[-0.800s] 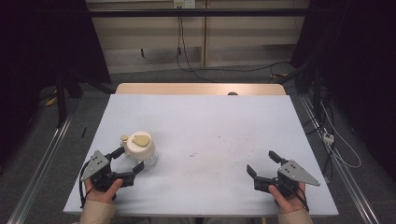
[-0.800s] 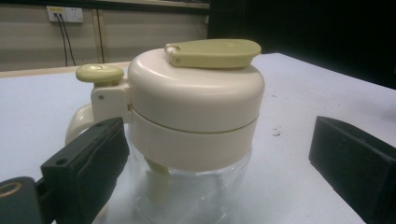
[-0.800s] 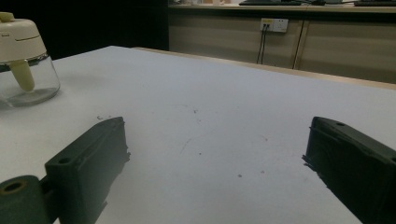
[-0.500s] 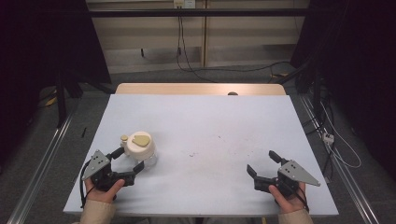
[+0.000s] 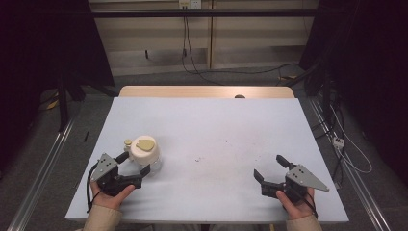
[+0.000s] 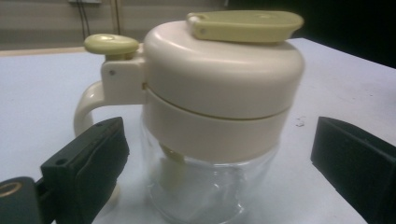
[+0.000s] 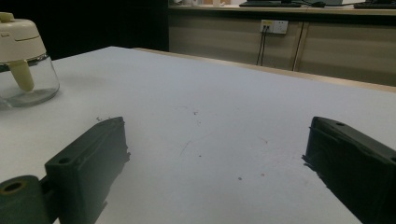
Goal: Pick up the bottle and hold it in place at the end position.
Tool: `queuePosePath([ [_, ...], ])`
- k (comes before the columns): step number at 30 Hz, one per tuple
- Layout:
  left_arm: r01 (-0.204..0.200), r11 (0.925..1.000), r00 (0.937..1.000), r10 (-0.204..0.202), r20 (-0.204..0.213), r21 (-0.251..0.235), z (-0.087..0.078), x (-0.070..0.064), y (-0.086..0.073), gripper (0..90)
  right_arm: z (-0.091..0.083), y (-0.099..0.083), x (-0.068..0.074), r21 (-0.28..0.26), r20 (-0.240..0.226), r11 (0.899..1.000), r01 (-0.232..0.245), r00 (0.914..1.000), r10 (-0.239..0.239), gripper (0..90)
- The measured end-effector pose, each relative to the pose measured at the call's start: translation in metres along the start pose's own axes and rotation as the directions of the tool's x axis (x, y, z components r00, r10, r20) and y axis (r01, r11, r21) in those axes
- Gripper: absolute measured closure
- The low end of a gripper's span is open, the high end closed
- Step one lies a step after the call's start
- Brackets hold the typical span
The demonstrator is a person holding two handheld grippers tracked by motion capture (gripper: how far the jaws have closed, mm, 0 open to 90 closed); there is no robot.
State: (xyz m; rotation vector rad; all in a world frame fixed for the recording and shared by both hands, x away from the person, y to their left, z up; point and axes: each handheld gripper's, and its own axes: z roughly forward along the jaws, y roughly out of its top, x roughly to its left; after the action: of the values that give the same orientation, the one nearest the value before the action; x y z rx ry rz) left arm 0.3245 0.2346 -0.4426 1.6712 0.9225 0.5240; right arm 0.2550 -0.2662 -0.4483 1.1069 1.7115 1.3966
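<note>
Jar (image 6: 219,112) sits between spread left tongs (image 5: 136,166), seemingly untouched.

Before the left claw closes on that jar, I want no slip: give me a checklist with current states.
1. Left claw open: ok, jaws spread.
2. Jar between the jaws: ok in the left gripper view, glass body centred.
3. Jar upright on the table: ok.
4. Jaws clear of the handle: cannot tell; it sits just behind one jaw.
5. Lid seated: ok.
6. Right claw out of the way: ok, open and far off.
</note>
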Motion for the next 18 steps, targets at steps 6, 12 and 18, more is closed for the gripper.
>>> queuePosePath([
  [6,0.015,0.9998,0.9995,-0.015,-0.03,0.016,0.008,-0.001,0.002,3.4,0.0,0.0,-0.001,-0.001,0.003,1.0,-0.001,1.0,0.001,4.6],
  [12,0.01,0.9997,0.9994,-0.009,-0.033,0.023,0.015,-0.006,0.003,3.3,-0.001,0.0,-0.002,-0.002,0.007,1.0,-0.005,1.0,0.005,4.6],
  [18,0.021,0.9995,0.997,-0.019,-0.075,0.026,0.022,-0.007,0.003,3.3,-0.001,0.0,-0.001,-0.002,0.005,1.0,-0.004,1.0,0.004,4.7],
])
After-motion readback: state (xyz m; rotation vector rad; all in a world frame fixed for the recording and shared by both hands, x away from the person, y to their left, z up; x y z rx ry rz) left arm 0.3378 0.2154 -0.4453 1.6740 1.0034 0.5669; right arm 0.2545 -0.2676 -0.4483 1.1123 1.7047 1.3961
